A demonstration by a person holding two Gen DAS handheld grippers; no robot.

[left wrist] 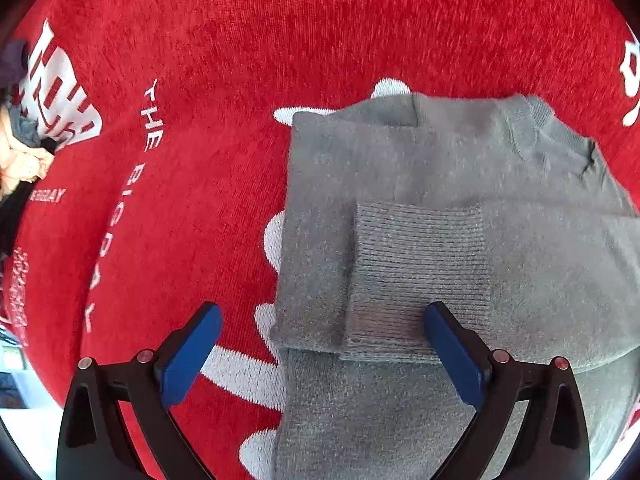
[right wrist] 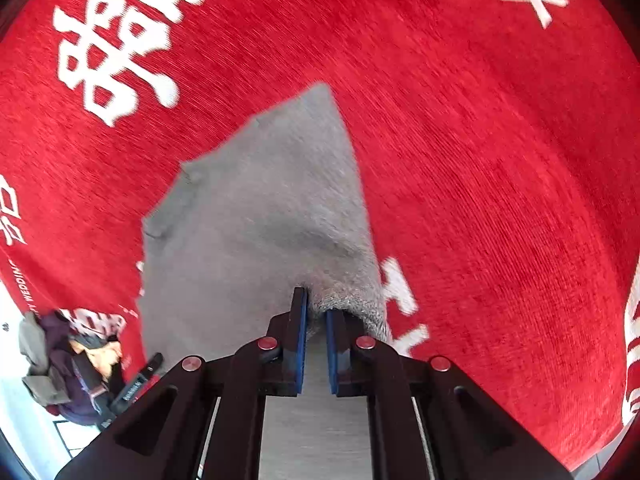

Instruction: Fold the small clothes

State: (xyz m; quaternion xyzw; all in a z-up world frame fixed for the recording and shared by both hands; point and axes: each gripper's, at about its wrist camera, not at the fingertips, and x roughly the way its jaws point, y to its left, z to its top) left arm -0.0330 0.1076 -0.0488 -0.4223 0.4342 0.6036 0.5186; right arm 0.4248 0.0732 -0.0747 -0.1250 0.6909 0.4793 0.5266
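A small grey knit sweater (left wrist: 460, 184) lies on a red cloth with white lettering (left wrist: 208, 52). One sleeve is folded across its body, the ribbed cuff (left wrist: 420, 264) lying on top. My left gripper (left wrist: 320, 320) is open, its blue pads hovering over the cuff and the sweater's left edge, holding nothing. In the right wrist view my right gripper (right wrist: 316, 304) is shut on a pinched fold of the grey sweater (right wrist: 260, 220), lifting that edge off the red cloth (right wrist: 480, 160).
A pile of other clothes (right wrist: 72, 364) lies at the left edge of the red cloth, also showing in the left wrist view (left wrist: 20, 152). A dark tool (right wrist: 136, 384) lies beside the pile. White floor shows past the cloth's edge (right wrist: 24, 420).
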